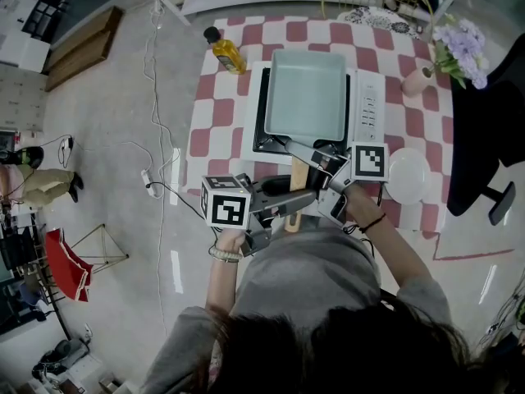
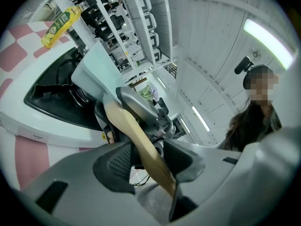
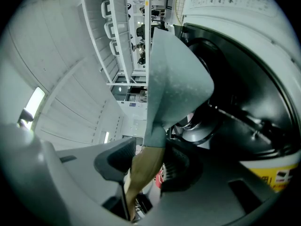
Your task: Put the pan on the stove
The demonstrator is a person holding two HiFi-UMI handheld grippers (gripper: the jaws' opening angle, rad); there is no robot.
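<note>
Both the left gripper point(image 2: 148, 159) and right gripper point(image 3: 146, 166) clamp the pan point(image 1: 308, 97) by its wooden handle point(image 2: 136, 135); it should settle level, centred on the stove point(image 1: 367, 105).

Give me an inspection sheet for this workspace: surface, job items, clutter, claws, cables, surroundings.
Surface: table under a pink-and-white checked cloth.
Job's things: pale rectangular pan over the white stove; whether it rests there is unclear.
Clutter: oil bottle beyond the stove's left corner, white plate to its right, flower vase at the far right.
Grippers: left claw and right claw both clamped on the pan's wooden handle.
Cables: white cables and a power strip on the floor left of the table.
Surroundings: black chair at the right.
</note>
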